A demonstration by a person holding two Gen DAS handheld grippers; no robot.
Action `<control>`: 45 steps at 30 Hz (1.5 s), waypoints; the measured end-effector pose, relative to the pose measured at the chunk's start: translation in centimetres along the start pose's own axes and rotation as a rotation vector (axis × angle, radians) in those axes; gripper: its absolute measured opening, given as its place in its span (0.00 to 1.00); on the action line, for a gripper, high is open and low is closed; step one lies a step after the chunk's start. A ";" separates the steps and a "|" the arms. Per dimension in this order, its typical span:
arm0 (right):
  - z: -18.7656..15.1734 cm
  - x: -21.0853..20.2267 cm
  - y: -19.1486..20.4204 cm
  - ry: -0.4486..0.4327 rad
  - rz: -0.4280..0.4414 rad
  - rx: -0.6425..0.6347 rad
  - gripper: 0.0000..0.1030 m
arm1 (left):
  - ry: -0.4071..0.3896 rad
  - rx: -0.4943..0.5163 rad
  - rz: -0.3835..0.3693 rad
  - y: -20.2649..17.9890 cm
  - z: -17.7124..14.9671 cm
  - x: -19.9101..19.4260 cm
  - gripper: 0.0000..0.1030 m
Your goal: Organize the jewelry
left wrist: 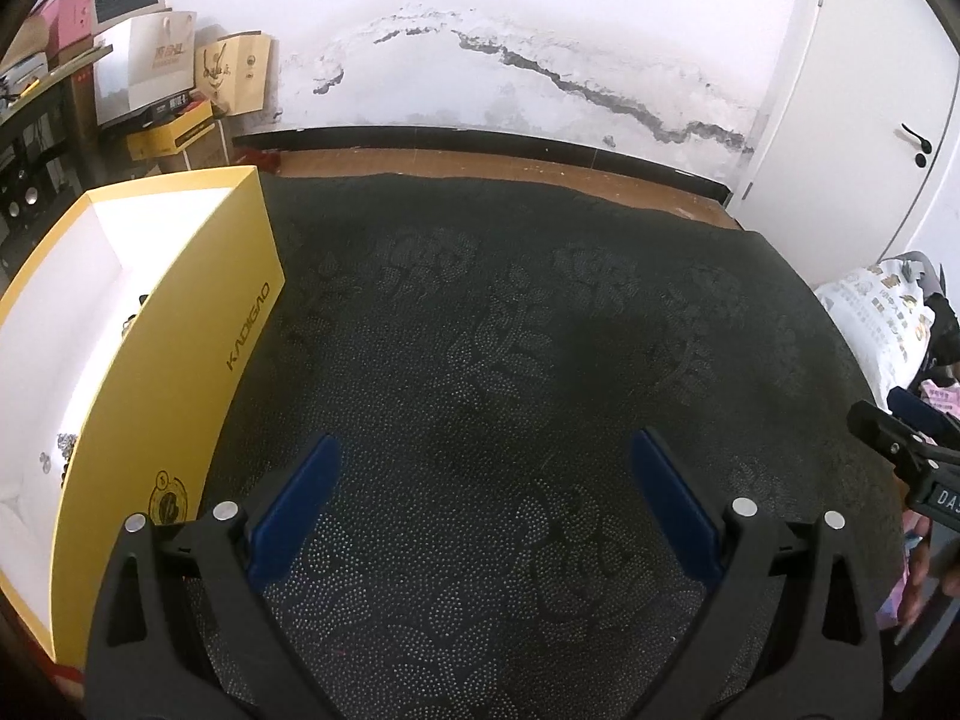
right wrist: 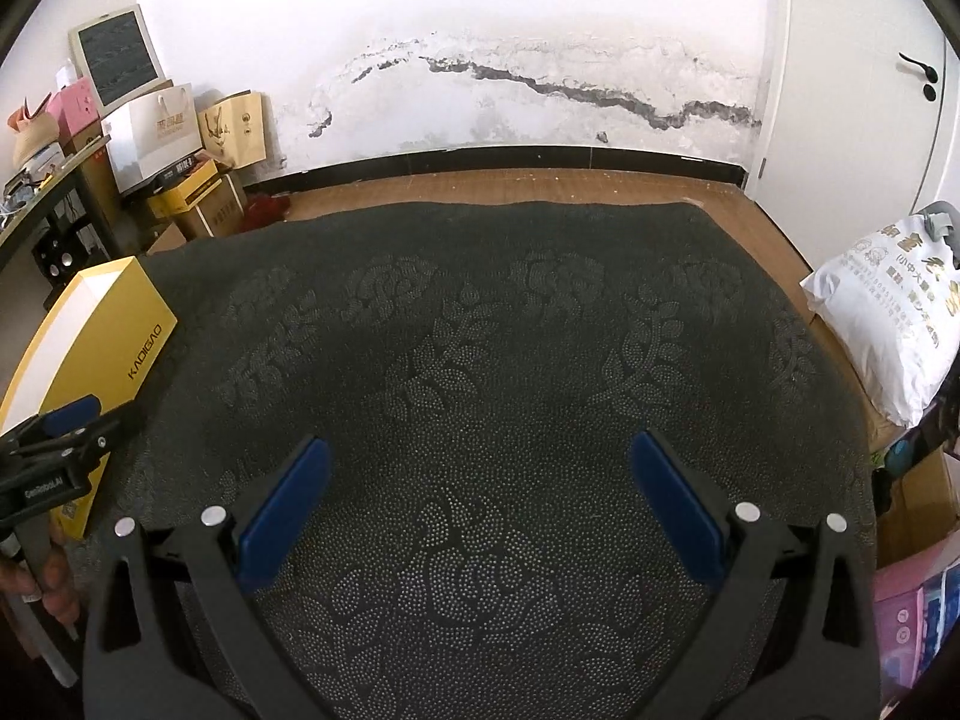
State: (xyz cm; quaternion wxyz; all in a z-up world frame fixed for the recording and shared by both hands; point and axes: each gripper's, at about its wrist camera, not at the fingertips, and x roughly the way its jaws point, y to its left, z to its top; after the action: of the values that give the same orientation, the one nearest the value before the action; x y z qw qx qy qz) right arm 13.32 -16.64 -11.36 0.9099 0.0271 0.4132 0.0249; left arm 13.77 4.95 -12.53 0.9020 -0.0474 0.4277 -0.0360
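Left wrist view shows the yellow box (left wrist: 180, 354) as the landmark: it stands open at the left side of the dark patterned cloth (left wrist: 510, 330), and inside it, on the white bottom close under the near wall, some small silver jewelry (left wrist: 63, 450) lies. The pieces are too small to tell what kind they are. On the cloth to the right of the box I see no other jewelry.

The left gripper (left wrist: 483, 504) hangs just right of the box, its blue fingers (left wrist: 294, 516) spread wide with nothing between them. The right gripper (right wrist: 480, 504) is further right of the box, over the middle of the cloth, also spread wide and empty.

My judgement: the task seems near its end or between two pieces, since the only jewelry in view is already in the box. The next move would call for finding a remaining piece, or for lifting the left gripper over the box wall to arrange what lies inside.

For room: the cloth right of the box is free and wide. The tall box wall is the edge to mind, because a low sideways move could push the box. Beyond the cloth's far edge the wooden floor (right wrist: 540, 186) begins.
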 end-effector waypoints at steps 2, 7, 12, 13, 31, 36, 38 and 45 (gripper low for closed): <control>-0.1 0.1 0.1 0.002 0.002 0.000 0.94 | 0.000 -0.004 0.000 0.0 0.0 0.0 0.92; 0.0 0.1 0.2 0.006 0.002 -0.004 0.94 | 0.000 -0.011 -0.003 0.1 -0.1 0.0 0.92; 0.0 0.1 0.3 0.005 0.001 -0.007 0.94 | 0.001 -0.009 0.001 0.3 -0.1 -0.1 0.92; 0.0 0.1 0.3 0.005 0.001 -0.007 0.94 | 0.002 -0.009 0.000 0.3 -0.1 0.0 0.92; 0.0 0.3 0.5 0.012 -0.001 -0.017 0.94 | 0.005 0.001 0.001 0.0 -0.3 0.1 0.92; 0.0 0.3 0.5 0.012 -0.001 -0.020 0.94 | 0.007 0.003 0.001 -0.1 -0.2 0.2 0.92; 0.0 0.2 0.5 0.012 -0.001 -0.020 0.94 | 0.006 0.003 -0.001 -0.1 -0.2 0.1 0.92; 0.0 0.3 0.5 0.017 0.000 -0.025 0.94 | 0.006 0.003 -0.001 -0.1 -0.2 0.2 0.93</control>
State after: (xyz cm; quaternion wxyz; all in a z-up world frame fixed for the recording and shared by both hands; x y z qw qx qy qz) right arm 13.47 -16.07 -11.57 0.9067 0.0154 0.4204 0.0305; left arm 13.74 4.80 -12.74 0.9008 -0.0462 0.4303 -0.0369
